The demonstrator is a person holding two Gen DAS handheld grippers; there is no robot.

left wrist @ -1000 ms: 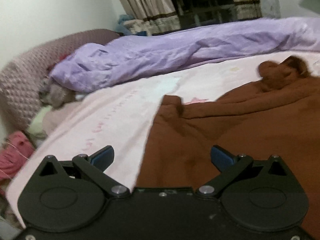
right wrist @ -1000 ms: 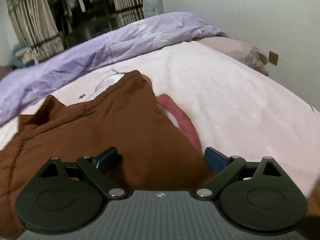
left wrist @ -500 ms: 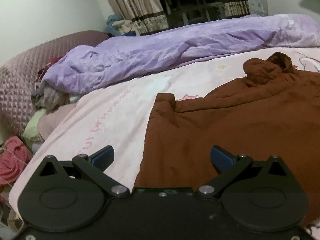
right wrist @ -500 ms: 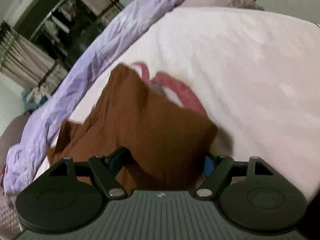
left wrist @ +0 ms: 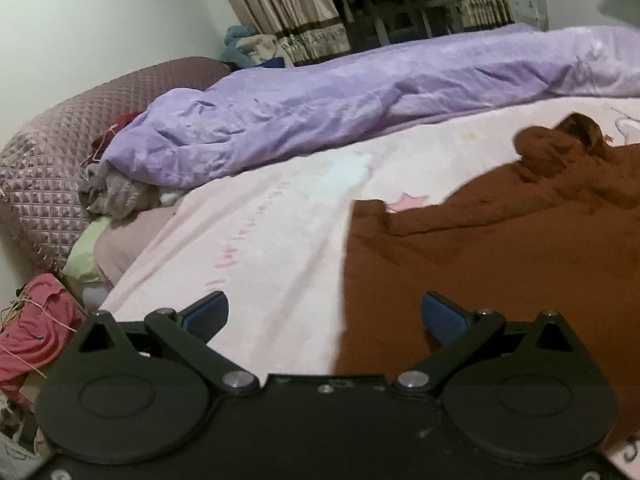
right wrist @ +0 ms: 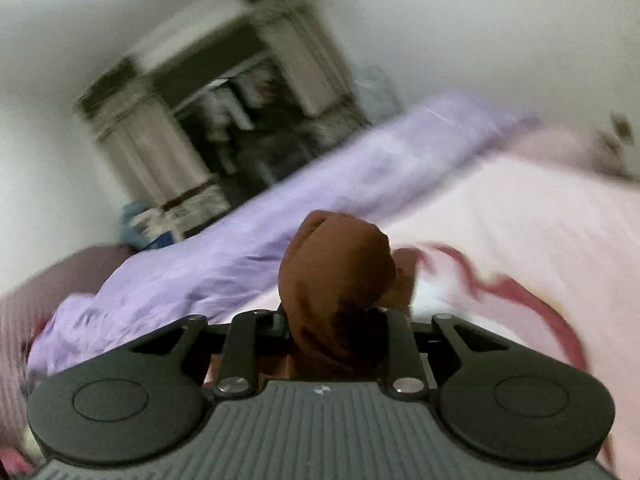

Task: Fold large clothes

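A large brown garment (left wrist: 500,264) lies spread on the pink bed sheet (left wrist: 272,232), its left edge running between my left fingers. My left gripper (left wrist: 324,312) is open and empty, low over that edge. My right gripper (right wrist: 332,320) is shut on a bunched part of the brown garment (right wrist: 336,264) and holds it lifted off the bed; the view is tilted and blurred. Its fingertips are hidden by the cloth.
A rumpled purple duvet (left wrist: 360,112) lies along the far side of the bed. A quilted mauve headboard (left wrist: 60,152) and a pile of clothes (left wrist: 116,196) are at the left. Curtains (left wrist: 288,8) hang beyond. Red cloth (left wrist: 36,336) lies off the bed's edge.
My right gripper has shut on the brown garment and lifted it, swinging up and tilting. My left gripper has stayed open over the garment's left edge, with little shift.
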